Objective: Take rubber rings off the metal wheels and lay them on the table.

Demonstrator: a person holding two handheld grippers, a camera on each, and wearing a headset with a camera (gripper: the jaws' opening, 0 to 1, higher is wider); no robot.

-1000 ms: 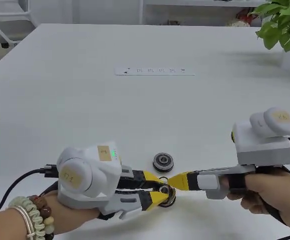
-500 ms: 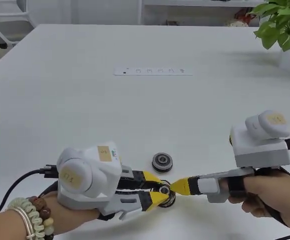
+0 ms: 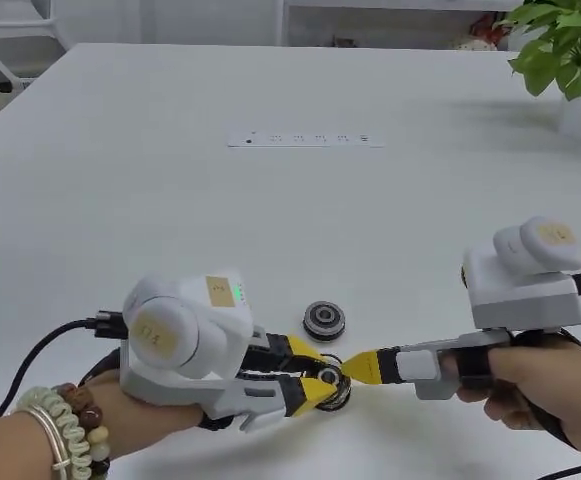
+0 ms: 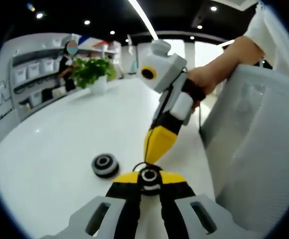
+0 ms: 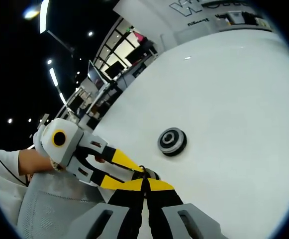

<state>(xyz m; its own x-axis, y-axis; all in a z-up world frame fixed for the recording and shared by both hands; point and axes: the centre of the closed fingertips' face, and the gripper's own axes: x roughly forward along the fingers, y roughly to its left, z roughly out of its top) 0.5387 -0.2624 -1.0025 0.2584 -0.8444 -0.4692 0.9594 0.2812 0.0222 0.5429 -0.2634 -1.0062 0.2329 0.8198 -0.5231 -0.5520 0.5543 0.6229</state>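
Observation:
My left gripper (image 3: 322,382) is shut on a small metal wheel (image 3: 334,391) just above the table near its front edge. In the left gripper view the wheel (image 4: 149,174) sits between the yellow jaws, and my right gripper (image 4: 153,152) comes down onto its top edge. The right gripper (image 3: 348,371) is shut, pinching a thin black rubber ring (image 4: 140,165) at the wheel's rim. A second wheel (image 3: 324,318) with its black ring on lies flat on the table just behind; it also shows as the loose wheel (image 5: 172,141) in the right gripper view.
A white power strip (image 3: 305,140) lies at mid-table, far from the grippers. A potted plant (image 3: 560,45) stands at the back right corner. A black cable (image 3: 40,350) trails left from my left gripper. The white table (image 3: 170,220) stretches wide around the wheels.
The left gripper has rolled a little and shifted slightly right with the wheel. The right gripper's tips stay at the wheel's rim, barely moved.

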